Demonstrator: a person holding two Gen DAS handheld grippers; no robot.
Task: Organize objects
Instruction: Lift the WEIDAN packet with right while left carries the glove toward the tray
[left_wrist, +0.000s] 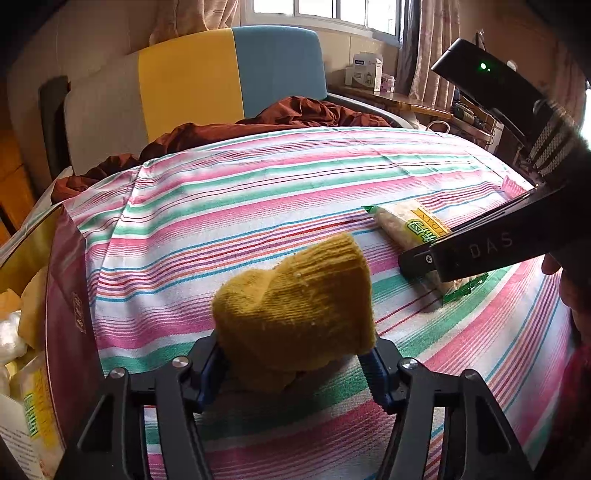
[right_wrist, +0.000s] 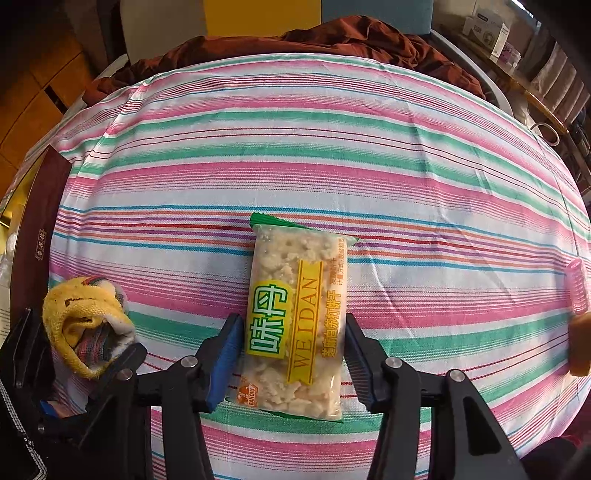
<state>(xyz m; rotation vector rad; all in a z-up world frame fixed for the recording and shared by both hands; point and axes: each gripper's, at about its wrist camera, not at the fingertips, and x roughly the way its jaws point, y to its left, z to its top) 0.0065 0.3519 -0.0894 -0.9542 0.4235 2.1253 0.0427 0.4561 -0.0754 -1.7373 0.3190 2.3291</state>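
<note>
Mid-task: left gripper (left_wrist: 295, 363) is clamped on the yellow sock (left_wrist: 295, 302) between its fingers, right gripper (right_wrist: 293, 354) straddles the cracker packet (right_wrist: 297, 317) on the striped cloth (right_wrist: 332, 155), pads apparently just touching, box (left_wrist: 64, 295) left of both partly filled, both items still out
</note>
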